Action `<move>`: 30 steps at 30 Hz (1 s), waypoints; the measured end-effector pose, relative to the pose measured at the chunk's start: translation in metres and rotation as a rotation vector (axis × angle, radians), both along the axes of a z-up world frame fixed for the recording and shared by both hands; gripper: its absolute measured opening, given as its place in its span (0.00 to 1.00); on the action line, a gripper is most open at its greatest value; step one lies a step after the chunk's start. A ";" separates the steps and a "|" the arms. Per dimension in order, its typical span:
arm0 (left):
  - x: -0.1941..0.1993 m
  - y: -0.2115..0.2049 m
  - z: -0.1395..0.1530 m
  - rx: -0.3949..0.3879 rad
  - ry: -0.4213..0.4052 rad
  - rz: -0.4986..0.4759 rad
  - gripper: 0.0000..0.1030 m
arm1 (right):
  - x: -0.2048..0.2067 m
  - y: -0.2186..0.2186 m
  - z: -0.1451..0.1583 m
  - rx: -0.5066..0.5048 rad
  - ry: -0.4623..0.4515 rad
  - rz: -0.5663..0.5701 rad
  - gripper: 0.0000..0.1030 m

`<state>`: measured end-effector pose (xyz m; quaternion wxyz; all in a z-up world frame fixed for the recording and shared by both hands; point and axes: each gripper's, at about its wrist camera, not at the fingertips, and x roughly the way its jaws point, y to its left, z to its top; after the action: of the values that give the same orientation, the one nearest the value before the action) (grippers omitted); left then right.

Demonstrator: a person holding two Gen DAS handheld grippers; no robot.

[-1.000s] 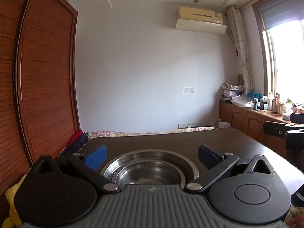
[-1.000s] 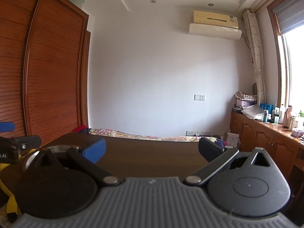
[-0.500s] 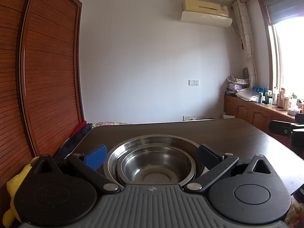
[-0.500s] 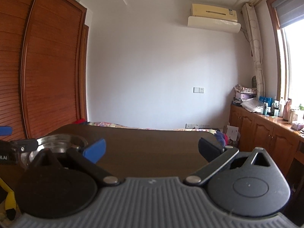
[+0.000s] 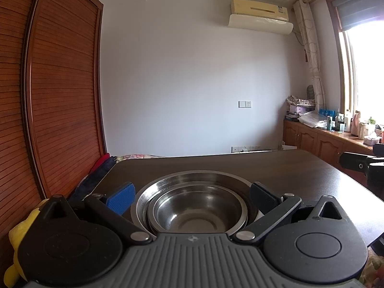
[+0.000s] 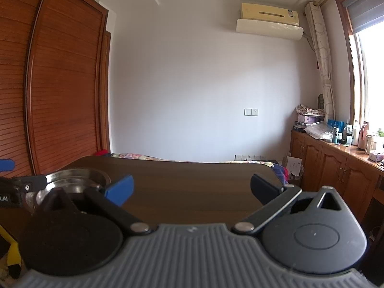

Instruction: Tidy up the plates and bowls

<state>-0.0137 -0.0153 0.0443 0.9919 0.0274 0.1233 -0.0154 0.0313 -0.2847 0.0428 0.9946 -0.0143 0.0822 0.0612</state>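
A stack of nested steel bowls [image 5: 192,212] sits on the dark wooden table [image 5: 276,168], near its left end. My left gripper [image 5: 191,197] is open just behind the stack, and the outer rim shows between its blue and dark fingers; I cannot tell whether they touch it. In the right wrist view the same bowls [image 6: 76,176] lie far left, partly hidden by the left gripper [image 6: 21,188]. My right gripper [image 6: 192,189] is open over bare table [image 6: 192,182], holding nothing. It also shows at the right edge of the left wrist view as the right gripper [image 5: 360,165].
A tall slatted wooden wardrobe [image 5: 48,96] stands along the left. A yellow soft toy [image 5: 16,237] lies at the lower left. Beyond the table is a bed with patterned bedding [image 6: 144,156]. A low cabinet [image 6: 336,165] with bottles runs under the window on the right.
The left view has closed in on the bowls, which look larger and are seen more from above. In the right view the bowls have come further into sight. Both grippers stayed open.
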 end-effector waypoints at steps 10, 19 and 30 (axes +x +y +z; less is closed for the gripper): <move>0.000 0.001 0.000 0.000 -0.001 0.002 1.00 | 0.000 0.000 0.000 0.002 0.002 0.000 1.00; 0.000 0.001 0.001 0.001 0.000 0.002 1.00 | 0.000 -0.001 0.000 0.002 0.001 0.000 1.00; -0.001 0.001 0.001 0.002 0.000 0.003 1.00 | 0.001 0.000 0.000 0.004 0.006 -0.004 1.00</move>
<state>-0.0145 -0.0147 0.0449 0.9919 0.0281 0.1235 -0.0136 0.0324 -0.2845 0.0426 0.9945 -0.0119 0.0852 0.0595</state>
